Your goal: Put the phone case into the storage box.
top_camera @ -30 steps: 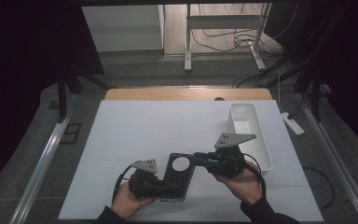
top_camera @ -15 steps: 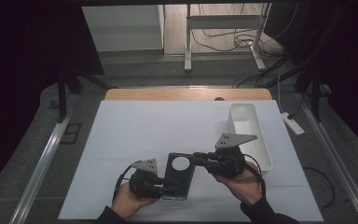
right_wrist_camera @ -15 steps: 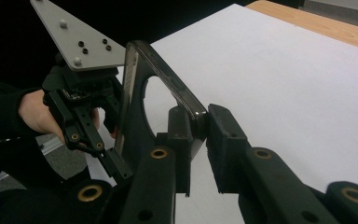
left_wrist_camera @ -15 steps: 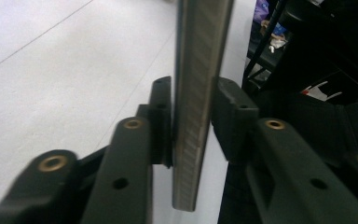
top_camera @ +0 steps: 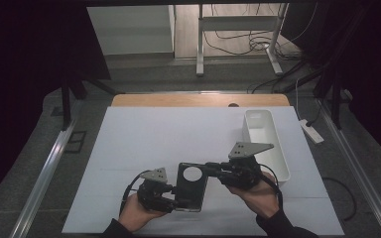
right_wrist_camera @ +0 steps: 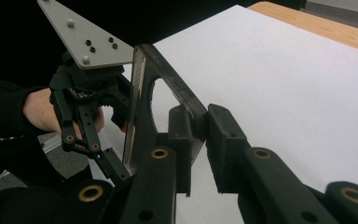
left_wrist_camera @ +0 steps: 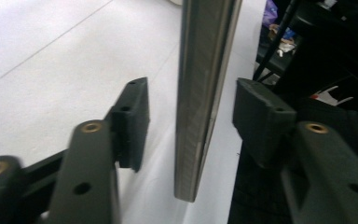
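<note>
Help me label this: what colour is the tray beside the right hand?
White tray, clearest in the high view.

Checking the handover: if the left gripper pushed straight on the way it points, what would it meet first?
The dark flat plate standing edge-on between its open jaws; the left gripper would slide further along it. Probably the right gripper beyond.

no readable text, labels or numbers

Plate between two grippers, near the table's front edge.
The dark plate (top_camera: 191, 187) sits between the left gripper (top_camera: 171, 194) and right gripper (top_camera: 211, 168); a bin (top_camera: 265, 144) lies behind, to the right.
</note>
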A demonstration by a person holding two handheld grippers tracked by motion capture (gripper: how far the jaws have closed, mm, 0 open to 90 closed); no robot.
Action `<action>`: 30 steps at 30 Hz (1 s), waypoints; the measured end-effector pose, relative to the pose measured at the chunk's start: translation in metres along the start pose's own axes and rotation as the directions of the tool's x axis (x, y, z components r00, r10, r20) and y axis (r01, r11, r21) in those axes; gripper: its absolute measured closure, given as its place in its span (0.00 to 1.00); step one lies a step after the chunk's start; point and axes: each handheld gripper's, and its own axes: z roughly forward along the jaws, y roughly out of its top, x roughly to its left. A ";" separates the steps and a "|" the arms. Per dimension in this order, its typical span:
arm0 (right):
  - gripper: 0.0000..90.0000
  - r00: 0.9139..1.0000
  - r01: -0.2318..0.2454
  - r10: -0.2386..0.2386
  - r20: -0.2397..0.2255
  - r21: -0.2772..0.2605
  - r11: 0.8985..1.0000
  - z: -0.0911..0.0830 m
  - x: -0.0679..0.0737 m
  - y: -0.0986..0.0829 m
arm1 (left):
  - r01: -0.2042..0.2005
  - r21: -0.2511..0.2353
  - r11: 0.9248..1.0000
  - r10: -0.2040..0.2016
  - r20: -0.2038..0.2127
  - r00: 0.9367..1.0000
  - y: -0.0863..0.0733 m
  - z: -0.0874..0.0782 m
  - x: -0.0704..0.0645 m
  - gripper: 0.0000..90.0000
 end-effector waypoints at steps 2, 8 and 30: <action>0.89 1.000 0.001 -0.001 0.001 -0.002 1.000 -0.001 0.000 0.000 | -0.004 -0.002 1.000 0.004 -0.012 1.000 0.000 0.000 0.000 0.45; 0.89 1.000 0.010 -0.010 0.019 -0.013 1.000 -0.005 -0.001 0.001 | -0.020 -0.014 1.000 0.020 -0.041 0.999 -0.002 -0.001 0.000 0.28; 0.89 0.993 0.041 -0.035 0.109 -0.056 0.998 -0.043 -0.026 0.010 | -0.068 -0.036 0.997 0.061 -0.177 0.982 -0.015 -0.036 -0.005 0.01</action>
